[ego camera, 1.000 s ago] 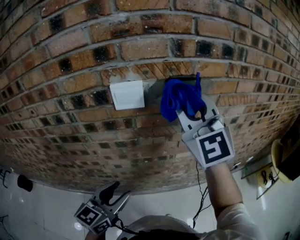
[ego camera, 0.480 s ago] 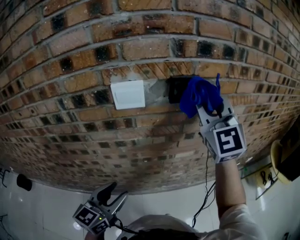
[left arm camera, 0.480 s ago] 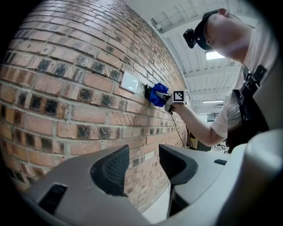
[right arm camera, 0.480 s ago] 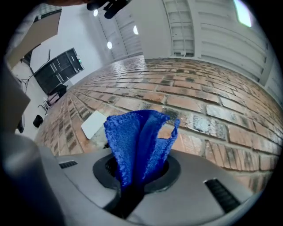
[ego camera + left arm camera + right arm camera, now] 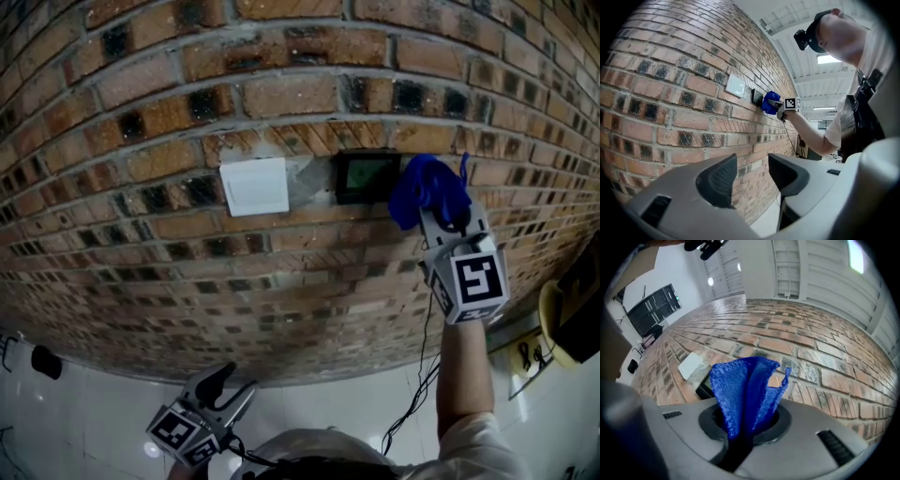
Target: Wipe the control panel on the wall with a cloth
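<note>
Right gripper jaws closed tight on a blue cloth. The cloth is pinched at its lower end and the rest fans up and out past the jaw tips. Nothing else is in the grip.

Left gripper jaws are apart with a moderate gap and nothing between them; only brick and floor show through the gap. In the head view this gripper is low at the bottom left, near the person's body and well apart from the wall fixtures, jaws pointing up toward the wall.

The right gripper is raised on an extended bare forearm, marker cube facing the camera, cloth end toward the brick wall. The cloth bunch sits just to the right of the control panel, beside it and not over it. The cloth is up at the brick face, but I cannot tell whether it touches.

The control panel is a small dark rectangular unit with a greenish screen, set in the wall, fully uncovered. Just left of it, across a patch of grey mortar, is a white blank switch plate, square and flush on the brick.

A thin black cable hangs down the wall below the right gripper. White glossy floor runs along the base of the wall.
</note>
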